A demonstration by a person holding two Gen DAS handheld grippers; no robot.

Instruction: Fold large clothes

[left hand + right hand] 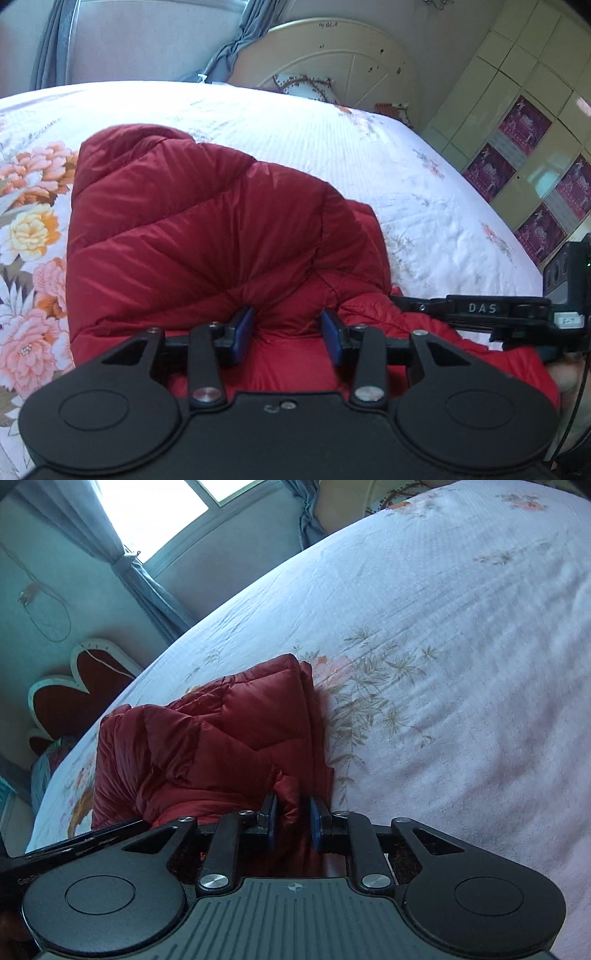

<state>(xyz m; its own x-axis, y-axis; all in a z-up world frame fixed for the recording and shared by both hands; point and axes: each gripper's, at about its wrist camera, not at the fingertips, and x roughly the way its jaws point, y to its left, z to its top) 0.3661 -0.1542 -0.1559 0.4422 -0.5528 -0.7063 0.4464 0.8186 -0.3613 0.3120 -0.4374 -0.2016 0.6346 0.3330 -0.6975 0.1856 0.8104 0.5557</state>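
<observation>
Both the left gripper and right gripper pinch the red jacket's near edge, bedspread bare beyond.

Ahead of your left gripper spreads the bed, its white sheet printed with big pink and orange peonies off to that gripper's left. Beyond it, up top, stands a cream arched headboard with a patterned pillow leaning on it. Grey curtains hang left of the headboard. To the right, you've got cream wardrobe doors carrying purple posters. Past your right gripper, upper left, a bright window, and lower down a red heart-shaped board.
</observation>
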